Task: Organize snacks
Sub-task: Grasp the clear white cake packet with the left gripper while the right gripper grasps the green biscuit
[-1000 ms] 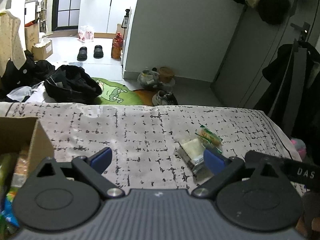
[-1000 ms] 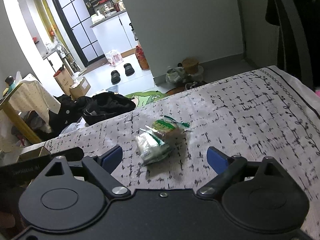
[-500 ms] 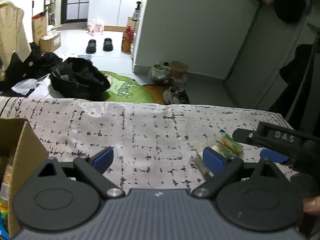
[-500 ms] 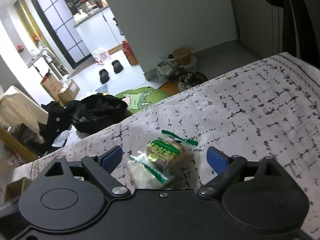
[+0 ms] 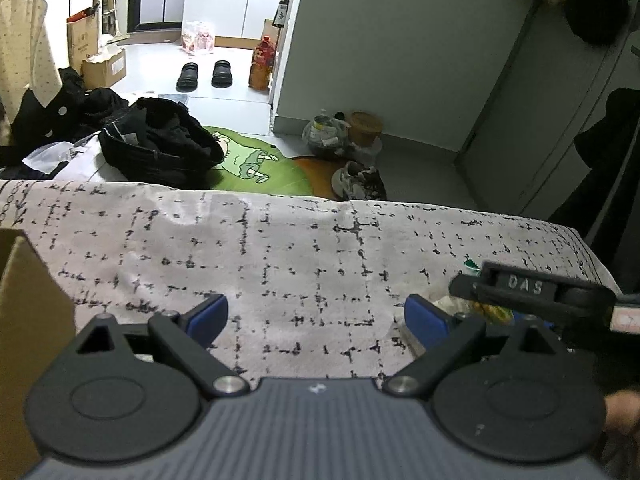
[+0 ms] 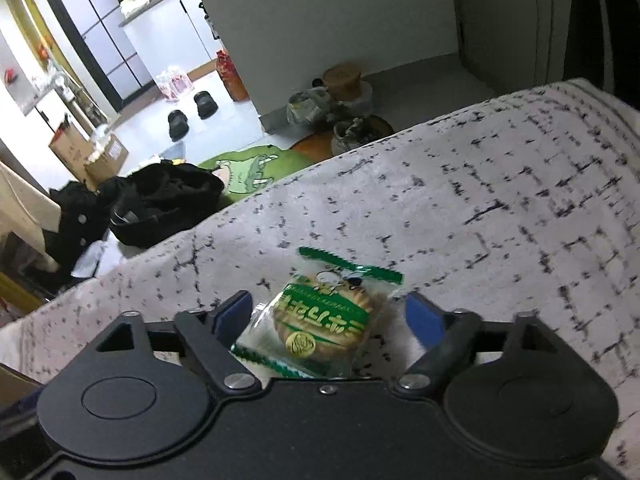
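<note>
A green cartoon rug (image 5: 244, 156), black slippers (image 5: 205, 74) and a dark bag (image 5: 160, 148) lie on the floor.

Left wrist view: sits behind the left gripper (image 5: 316, 316), angled down over a bed (image 5: 304, 248) with a black-dashed cover; close to the cover, doorway and floor beyond.
Left edge: corner of a cardboard box (image 5: 28, 300) in frame.
Right wrist view: behind the right gripper (image 6: 330, 314), also tilted down, very close to the bed (image 6: 500, 208); horizon slants, left side lower.
Facing: both look past the bed's far edge toward a grey wall and a bright tiled room.
Shared: green cartoon rug (image 5: 248, 160) (image 6: 248, 168), black slippers (image 5: 204, 74) (image 6: 192, 114), black bag (image 5: 160, 148) (image 6: 168, 204).
Cross-sight: the right gripper's black body enters the left view at right.
</note>
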Available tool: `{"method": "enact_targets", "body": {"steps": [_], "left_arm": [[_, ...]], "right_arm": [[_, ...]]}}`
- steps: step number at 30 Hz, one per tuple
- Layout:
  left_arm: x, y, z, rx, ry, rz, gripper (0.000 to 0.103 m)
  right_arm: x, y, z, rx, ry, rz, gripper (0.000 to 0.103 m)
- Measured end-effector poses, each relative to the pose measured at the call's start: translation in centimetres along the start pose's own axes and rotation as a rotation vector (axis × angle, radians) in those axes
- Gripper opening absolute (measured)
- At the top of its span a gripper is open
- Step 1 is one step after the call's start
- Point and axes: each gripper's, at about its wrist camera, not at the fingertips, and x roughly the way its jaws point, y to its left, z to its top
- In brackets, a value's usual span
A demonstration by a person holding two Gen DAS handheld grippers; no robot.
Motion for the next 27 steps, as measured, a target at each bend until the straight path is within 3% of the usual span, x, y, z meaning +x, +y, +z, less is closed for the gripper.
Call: {"method": "enact_targets", "body": {"steps": [3, 8, 19, 27], "left_arm": [[0.6, -0.5, 0.1, -0.002, 0.01, -0.01, 0.095], [1.3, -1.8, 0.1, 0.017, 0.024, -0.022, 0.095], [3.0, -6.3, -0.5, 0.139, 0.074, -0.029, 0.096], [4.1, -8.0, -0.4, 0.117, 0.104, -0.004, 0.096]], "right_arm": [[-0.4, -0.8, 0.1, -0.002, 0.015, -0.007, 0.049], [-1.6, -2.3, -0.3, -0.005, 0.022, 0.016, 0.048], [-4.6, -5.8, -2.7, -0.048, 0.009, -0.034, 0.049], [-6.3, -6.7, -4.8, -0.063, -0.016, -0.09, 0.049]]}}
